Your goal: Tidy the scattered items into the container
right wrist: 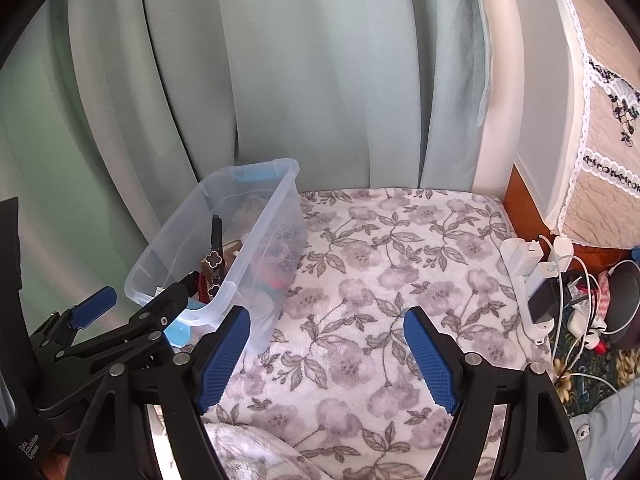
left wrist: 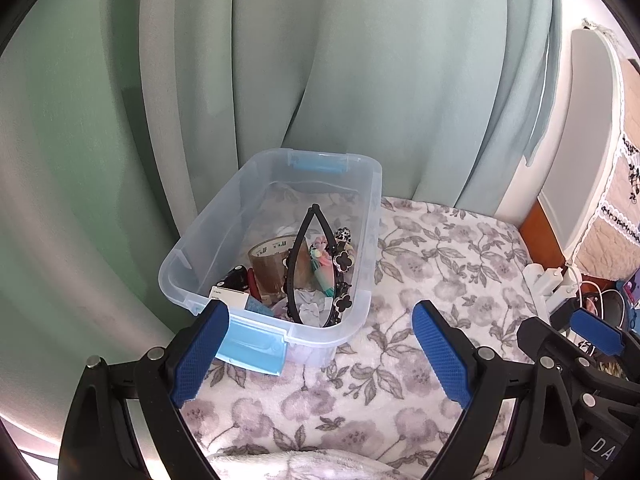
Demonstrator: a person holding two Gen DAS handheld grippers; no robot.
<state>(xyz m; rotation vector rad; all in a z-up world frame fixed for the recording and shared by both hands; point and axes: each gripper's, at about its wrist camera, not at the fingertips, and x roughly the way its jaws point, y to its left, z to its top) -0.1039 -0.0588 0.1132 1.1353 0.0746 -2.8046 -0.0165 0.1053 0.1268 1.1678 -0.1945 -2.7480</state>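
Floral blanket (left wrist: 440, 264) carries my clear plastic bin (left wrist: 192, 248) by the curtain (left wrist: 320, 60), holding a black headband (left wrist: 298, 256), tape roll (left wrist: 270, 266) and clips, while my left gripper (left wrist: 320, 354) and right gripper (right wrist: 328, 360) both gape empty.

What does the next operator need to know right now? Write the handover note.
Left gripper: open, empty, hovering just in front of the clear container.
Right gripper: open, empty, over bare floral blanket.
In the container: black headband with clover charms, tape roll, hair accessories and other small items.
Done: no loose items show on the visible blanket.
Left: check areas outside these views; the chargers and cables beside the bed look separate from the job. No lid is visible.
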